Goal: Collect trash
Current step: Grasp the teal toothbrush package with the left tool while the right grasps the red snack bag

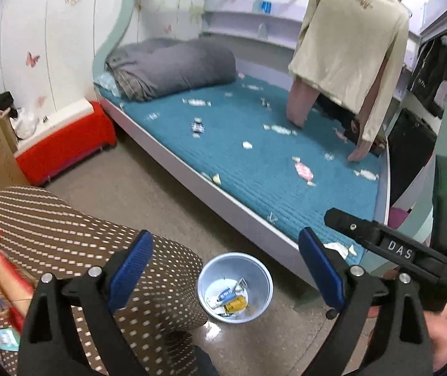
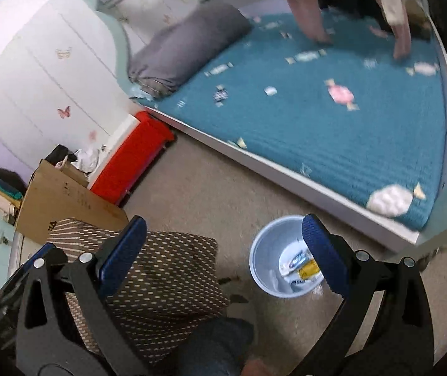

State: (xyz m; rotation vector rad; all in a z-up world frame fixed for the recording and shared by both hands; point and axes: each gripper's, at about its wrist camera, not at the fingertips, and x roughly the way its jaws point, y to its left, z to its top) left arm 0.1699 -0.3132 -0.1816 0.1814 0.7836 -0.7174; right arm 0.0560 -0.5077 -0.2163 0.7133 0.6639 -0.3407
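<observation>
I see open floor (image 1: 160, 194) around the bin (image 1: 235, 286); the dotted stool (image 1: 104, 250) crowds its left, the bed (image 1: 254, 219) edge its right, and hanging clothes (image 1: 348, 47) block the bed's far end.

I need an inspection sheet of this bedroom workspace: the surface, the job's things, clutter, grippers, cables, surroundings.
Surface: teal bed cover with printed candy shapes; beige floor.
Job's things: pale blue bin on the floor beside the bed, wrappers inside.
Clutter: cardboard box, red storage box, dotted brown cushion.
Grippers: left gripper open, empty; right gripper open, empty.
Cables: nothing seen.
Surroundings: folded grey duvet, hanging beige top, butterfly stickers.
</observation>
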